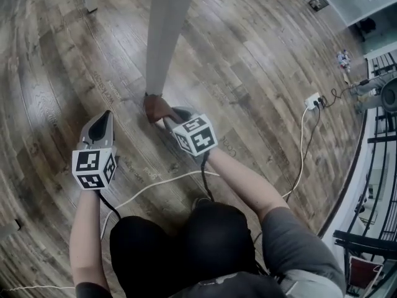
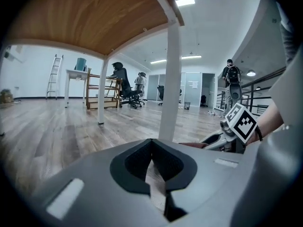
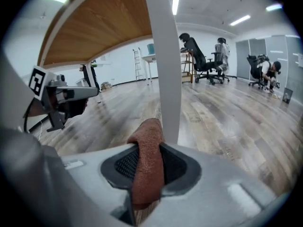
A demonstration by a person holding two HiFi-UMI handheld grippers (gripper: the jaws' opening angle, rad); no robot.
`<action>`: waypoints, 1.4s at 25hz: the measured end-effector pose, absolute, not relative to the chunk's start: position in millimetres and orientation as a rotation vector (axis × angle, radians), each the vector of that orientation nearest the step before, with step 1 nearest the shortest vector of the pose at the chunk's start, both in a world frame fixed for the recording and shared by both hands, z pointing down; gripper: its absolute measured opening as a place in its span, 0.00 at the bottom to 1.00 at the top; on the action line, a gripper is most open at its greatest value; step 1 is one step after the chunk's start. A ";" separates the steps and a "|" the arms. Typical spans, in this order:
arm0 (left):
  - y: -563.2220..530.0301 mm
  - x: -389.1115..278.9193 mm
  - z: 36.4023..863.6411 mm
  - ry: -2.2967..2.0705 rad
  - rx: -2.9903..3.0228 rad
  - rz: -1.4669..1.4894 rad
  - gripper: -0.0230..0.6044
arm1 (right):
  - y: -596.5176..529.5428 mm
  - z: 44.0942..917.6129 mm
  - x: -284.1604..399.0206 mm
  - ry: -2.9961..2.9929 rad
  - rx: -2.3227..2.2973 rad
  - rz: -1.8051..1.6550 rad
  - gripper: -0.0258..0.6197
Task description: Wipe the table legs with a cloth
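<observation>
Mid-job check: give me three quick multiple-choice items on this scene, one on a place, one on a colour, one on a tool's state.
1. Where is the cloth?
A on the tabletop; B by the foot of the table leg; C draped over the left tool.
2. What colour is the cloth?
A blue; B white; C brown.
3. What state is the left tool in?
A empty, jaws together; B shut on the cloth; C wide open.

Answers: 1 B, the head view shows it at the leg's foot, held in the right tool. 2 C, both views show brown. 3 A, its own view shows nothing between closed jaws.
</observation>
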State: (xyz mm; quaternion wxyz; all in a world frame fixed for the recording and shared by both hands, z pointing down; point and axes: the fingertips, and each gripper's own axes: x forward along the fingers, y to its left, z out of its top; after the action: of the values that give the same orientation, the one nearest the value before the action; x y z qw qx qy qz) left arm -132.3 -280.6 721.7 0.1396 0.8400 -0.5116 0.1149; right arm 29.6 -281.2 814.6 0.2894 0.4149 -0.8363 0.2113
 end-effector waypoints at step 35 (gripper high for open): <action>-318.5 -47.7 520.7 -1.350 2.725 0.095 0.07 | -337.0 507.1 58.4 -2.578 1.464 -0.157 0.17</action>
State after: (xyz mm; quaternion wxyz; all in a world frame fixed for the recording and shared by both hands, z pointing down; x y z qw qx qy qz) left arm -47.7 -318.5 520.7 0.0493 0.8946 -0.4431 0.0312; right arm 58.4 -337.0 507.1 0.0863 0.4912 -0.8652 -0.0527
